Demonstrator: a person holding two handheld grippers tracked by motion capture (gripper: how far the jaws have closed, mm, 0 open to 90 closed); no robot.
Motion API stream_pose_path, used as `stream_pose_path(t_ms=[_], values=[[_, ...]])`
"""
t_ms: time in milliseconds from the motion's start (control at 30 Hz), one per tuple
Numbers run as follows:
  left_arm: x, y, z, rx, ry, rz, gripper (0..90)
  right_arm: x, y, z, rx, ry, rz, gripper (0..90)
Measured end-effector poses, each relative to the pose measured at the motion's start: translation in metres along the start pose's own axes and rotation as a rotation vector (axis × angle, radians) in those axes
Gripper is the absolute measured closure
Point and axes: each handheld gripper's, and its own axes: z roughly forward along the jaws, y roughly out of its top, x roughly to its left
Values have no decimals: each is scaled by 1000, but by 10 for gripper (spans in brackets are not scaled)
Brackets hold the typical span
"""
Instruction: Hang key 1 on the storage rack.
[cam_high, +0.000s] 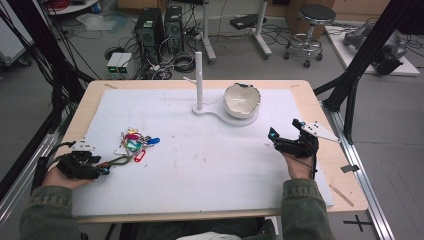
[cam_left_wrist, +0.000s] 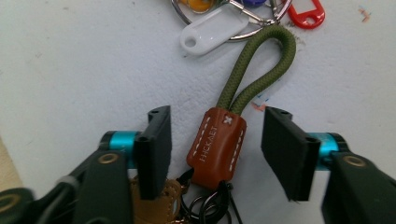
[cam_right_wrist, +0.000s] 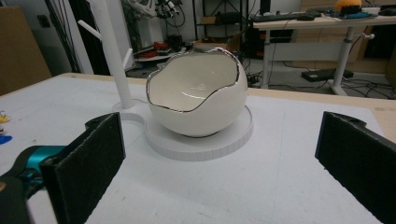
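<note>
Two grippers are seen from above, the left gripper (cam_high: 102, 170) beside the key bunch (cam_high: 134, 142); its view shows the leather tab (cam_left_wrist: 217, 144) between parted jaws, while the right gripper (cam_right_wrist: 224, 172), spread wide, faces the bowl (cam_right_wrist: 198, 95).

Even, soft overhead light, faint shadows, mild glare on the bowl (cam_right_wrist: 198, 95) rim, blurred near edges.

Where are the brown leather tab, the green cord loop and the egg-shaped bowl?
Leather tab (cam_left_wrist: 217, 144): left gripper view, middle of its face.
Cord loop (cam_left_wrist: 261, 60): left gripper view, right strand.
Bowl (cam_right_wrist: 198, 114): right gripper view, outer front wall.
</note>
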Motion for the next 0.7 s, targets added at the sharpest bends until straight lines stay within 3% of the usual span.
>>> stream_pose_path(t_ms=[67,167,333,700], values=[[0,-1,0,13,11,13,525,0,0,0,-1,1,1,5],[-1,-1,0,5,-6,32,617,0,0,0,1,2,7,6],[0,0,-2,8,-12,52,677,0,0,0,1,2,3,5],[2,2,-4,10,-18,59,710,0,0,0,2,1,5,5]])
